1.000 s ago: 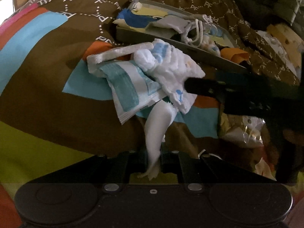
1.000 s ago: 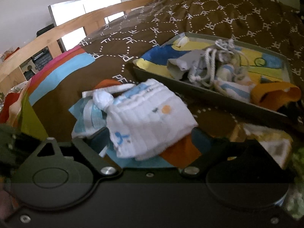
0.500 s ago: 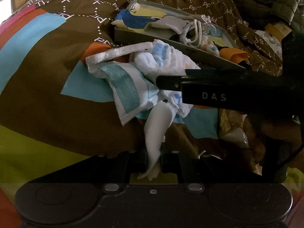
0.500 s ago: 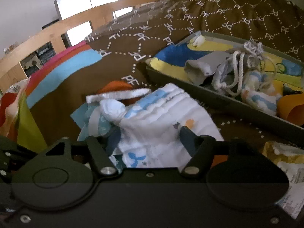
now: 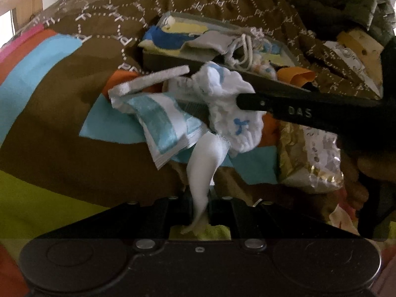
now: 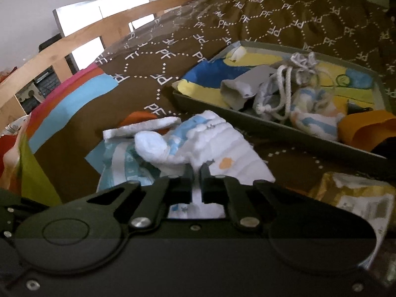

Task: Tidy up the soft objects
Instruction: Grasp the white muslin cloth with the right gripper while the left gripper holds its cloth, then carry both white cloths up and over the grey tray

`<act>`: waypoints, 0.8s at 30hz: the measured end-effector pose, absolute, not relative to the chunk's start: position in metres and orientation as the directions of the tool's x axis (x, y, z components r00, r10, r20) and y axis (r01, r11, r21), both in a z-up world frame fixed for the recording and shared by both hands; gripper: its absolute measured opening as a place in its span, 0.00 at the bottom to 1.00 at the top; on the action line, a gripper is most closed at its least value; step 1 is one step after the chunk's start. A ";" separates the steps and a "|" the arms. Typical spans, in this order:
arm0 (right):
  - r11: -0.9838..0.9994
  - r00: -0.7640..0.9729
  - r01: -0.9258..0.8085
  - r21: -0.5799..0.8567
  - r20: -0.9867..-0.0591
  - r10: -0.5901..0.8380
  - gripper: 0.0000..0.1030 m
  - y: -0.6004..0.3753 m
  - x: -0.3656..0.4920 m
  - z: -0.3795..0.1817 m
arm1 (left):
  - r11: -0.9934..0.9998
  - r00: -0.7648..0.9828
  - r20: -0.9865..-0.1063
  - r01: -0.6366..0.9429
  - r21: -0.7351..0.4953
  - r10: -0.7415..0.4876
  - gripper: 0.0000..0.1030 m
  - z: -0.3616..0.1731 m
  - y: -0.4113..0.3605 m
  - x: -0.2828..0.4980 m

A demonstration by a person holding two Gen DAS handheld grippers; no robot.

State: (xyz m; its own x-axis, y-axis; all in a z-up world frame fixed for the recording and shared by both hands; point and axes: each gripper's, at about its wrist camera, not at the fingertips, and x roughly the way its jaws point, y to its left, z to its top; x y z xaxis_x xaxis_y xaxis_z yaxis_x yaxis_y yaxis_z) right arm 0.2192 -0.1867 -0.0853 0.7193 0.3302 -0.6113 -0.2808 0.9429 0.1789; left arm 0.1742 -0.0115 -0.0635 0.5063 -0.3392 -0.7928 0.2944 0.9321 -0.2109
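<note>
A white diaper [image 5: 232, 113] with blue prints lies crumpled on the patterned bedspread, its teal-and-white panel [image 5: 158, 121] spread to the left. My left gripper [image 5: 199, 198] is shut on a white flap [image 5: 205, 158] that hangs from the diaper's near edge. In the left wrist view a black finger [image 5: 284, 110] of my right gripper reaches in from the right onto the diaper. In the right wrist view my right gripper [image 6: 197, 170] is shut on the diaper's [image 6: 222, 143] crinkled white fabric, which is pinched between the pads.
A grey tray [image 6: 272, 133] behind the diaper holds a grey cloth [image 6: 242, 89], a drawstring bag [image 6: 277, 94], a striped cloth and an orange piece [image 6: 366, 128]. A gold wrapper [image 5: 309, 158] lies to the right. A wooden bed rail [image 6: 74, 47] runs at the far left.
The right gripper's jaws, wide apart around the diaper a second ago, have closed on its white fabric. Its finger slid further left across the left wrist view. The left gripper keeps its hold.
</note>
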 end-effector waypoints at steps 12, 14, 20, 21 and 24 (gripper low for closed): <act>0.964 0.828 -0.217 0.154 -0.493 0.266 0.00 -0.211 0.162 -0.029 | 0.935 0.648 -0.687 0.324 -0.143 -0.330 0.10 -0.033 -0.015 0.152; 0.966 0.842 -0.212 0.148 -0.474 0.258 0.00 -0.214 0.152 -0.023 | 0.938 0.673 -0.665 0.321 -0.130 -0.323 0.10 -0.026 -0.015 0.148; 0.968 0.881 -0.184 0.170 -0.408 0.239 0.00 -0.227 0.131 -0.005 | 0.946 0.722 -0.622 0.308 -0.104 -0.304 0.10 -0.010 -0.014 0.134; 0.968 0.887 -0.181 0.175 -0.396 0.237 0.00 -0.230 0.126 -0.001 | 0.946 0.731 -0.612 0.309 -0.099 -0.303 0.10 -0.008 -0.014 0.131; 0.970 0.906 -0.165 0.179 -0.361 0.221 0.00 -0.235 0.117 0.007 | 0.945 0.752 -0.585 0.318 -0.082 -0.304 0.10 -0.003 -0.015 0.124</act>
